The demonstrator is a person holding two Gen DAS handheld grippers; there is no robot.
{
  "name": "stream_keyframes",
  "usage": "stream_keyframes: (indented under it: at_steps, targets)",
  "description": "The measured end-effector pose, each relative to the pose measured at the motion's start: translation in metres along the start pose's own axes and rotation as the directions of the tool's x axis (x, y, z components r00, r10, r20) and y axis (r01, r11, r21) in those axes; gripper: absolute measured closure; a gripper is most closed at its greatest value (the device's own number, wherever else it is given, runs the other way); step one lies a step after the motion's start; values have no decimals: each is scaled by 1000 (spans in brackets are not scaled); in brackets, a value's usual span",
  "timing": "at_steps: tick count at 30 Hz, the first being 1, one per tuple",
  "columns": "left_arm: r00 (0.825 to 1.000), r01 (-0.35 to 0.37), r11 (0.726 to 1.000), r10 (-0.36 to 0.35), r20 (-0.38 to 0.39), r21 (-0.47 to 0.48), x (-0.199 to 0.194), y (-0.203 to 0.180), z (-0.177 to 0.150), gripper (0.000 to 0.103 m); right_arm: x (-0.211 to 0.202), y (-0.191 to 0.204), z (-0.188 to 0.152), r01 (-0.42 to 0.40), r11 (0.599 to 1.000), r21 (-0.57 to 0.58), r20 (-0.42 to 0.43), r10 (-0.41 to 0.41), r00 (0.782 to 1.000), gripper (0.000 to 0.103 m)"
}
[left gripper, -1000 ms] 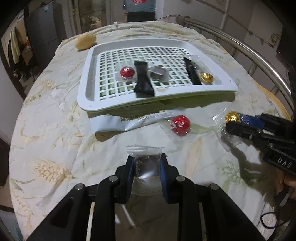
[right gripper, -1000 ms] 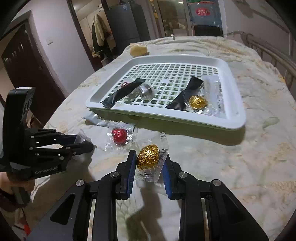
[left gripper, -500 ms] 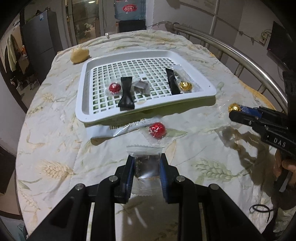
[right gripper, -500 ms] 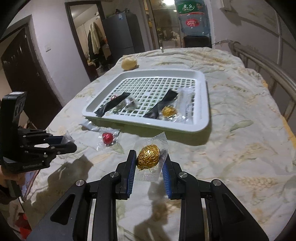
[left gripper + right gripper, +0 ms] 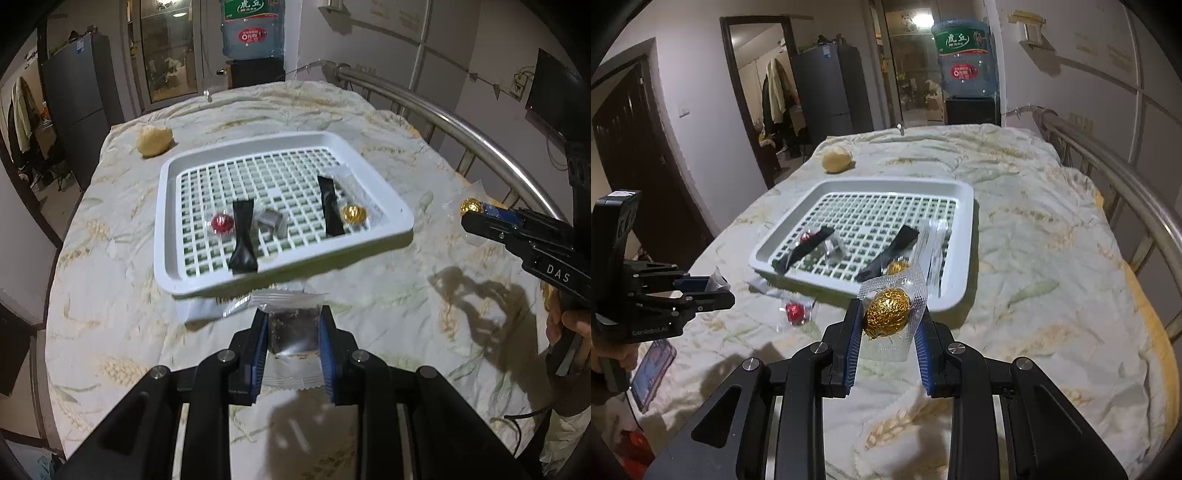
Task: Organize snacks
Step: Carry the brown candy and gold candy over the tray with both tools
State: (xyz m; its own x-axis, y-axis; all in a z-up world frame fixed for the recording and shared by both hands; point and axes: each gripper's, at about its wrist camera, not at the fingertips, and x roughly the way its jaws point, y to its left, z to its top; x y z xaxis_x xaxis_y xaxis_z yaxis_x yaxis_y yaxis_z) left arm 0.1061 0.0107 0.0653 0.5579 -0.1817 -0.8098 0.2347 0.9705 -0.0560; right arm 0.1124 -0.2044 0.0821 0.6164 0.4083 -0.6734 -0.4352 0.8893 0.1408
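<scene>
In the left wrist view my left gripper is shut on a clear packet with a dark brown snack, held above the cloth in front of the white slotted tray. The tray holds a red foil ball, two black sachets, a silver packet and a gold ball. My right gripper is shut on a gold foil chocolate in clear wrap, in the air near the tray's front right corner. A red wrapped ball lies on the cloth.
A long silver packet lies by the tray's front edge. A yellow bun sits at the table's far side. A curved metal rail runs along the right. A phone lies near the person's left hand.
Both grippers have risen from the cloth with their snacks still held. The tray and table now look farther away in both views.
</scene>
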Motion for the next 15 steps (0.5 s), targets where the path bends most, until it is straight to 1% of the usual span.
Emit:
stream_keyframes:
  at_steps: [4, 8, 12, 15]
  targets:
    - [1000, 10, 1000, -9, 19, -16, -5, 3, 17, 75, 1, -3, 18, -5, 1000, 0, -5, 5, 1000, 78]
    - [1000, 0, 999, 1, 27, -35, -4, 10, 33, 75, 5, -4, 31, -7, 1000, -2, -12, 7, 1000, 78]
    - [999, -26, 997, 28, 25, -70, 4, 23, 48, 75, 13, -4, 43, 1, 1000, -3, -17, -1, 1000, 78]
    - [1000, -28, 994, 28, 7, -103, 16, 33, 59, 75, 23, -4, 52, 11, 1000, -6, -30, -11, 999, 78]
